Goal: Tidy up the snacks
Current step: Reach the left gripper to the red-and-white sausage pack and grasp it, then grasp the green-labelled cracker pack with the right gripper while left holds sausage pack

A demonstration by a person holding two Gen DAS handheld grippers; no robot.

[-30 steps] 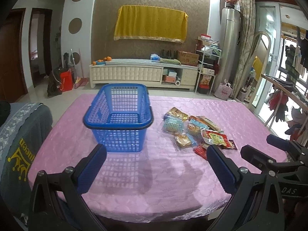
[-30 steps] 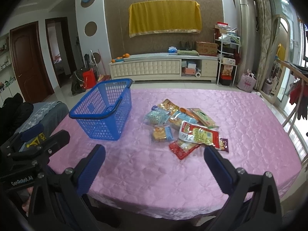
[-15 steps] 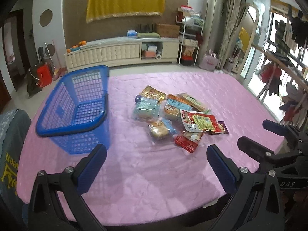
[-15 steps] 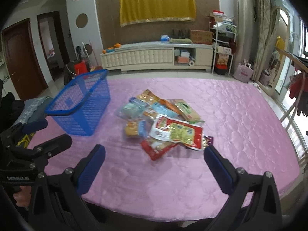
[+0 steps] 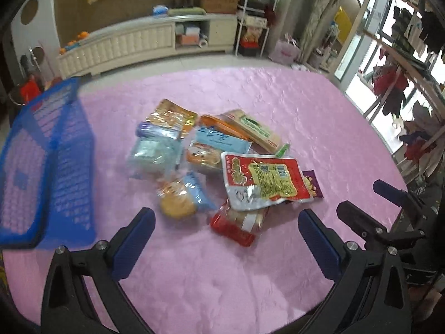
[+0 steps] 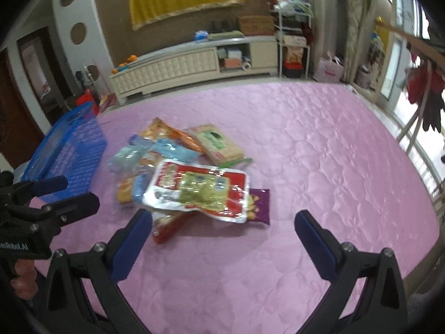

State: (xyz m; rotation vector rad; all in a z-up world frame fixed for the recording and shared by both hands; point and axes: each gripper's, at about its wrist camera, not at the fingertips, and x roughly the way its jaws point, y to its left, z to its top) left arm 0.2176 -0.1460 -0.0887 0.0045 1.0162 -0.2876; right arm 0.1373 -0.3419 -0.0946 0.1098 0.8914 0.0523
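A pile of snack packets lies mid-table on the pink cloth. On top is a large red-and-yellow pack (image 5: 264, 183) (image 6: 198, 190). Around it lie a small red pack (image 5: 239, 222), a round biscuit pack (image 5: 180, 200), pale blue packs (image 5: 153, 153), an orange pack (image 5: 172, 115), a green-and-tan pack (image 5: 254, 132) (image 6: 218, 142) and a purple pack (image 6: 260, 206). An empty blue basket (image 5: 41, 167) (image 6: 72, 150) stands left of the pile. My left gripper (image 5: 226, 232) is open just short of the small red pack. My right gripper (image 6: 222, 232) is open just in front of the pile.
The table (image 6: 319, 153) has bare pink cloth to the right and front of the pile. Its right edge (image 5: 389, 153) borders a railing with hung clothes. A white TV cabinet (image 6: 194, 64) stands beyond the table's far edge.
Both grippers have moved forward and rightward toward the snack pile, which now looms larger and closer. The basket has slid to the left edge of both views. Both stay open.
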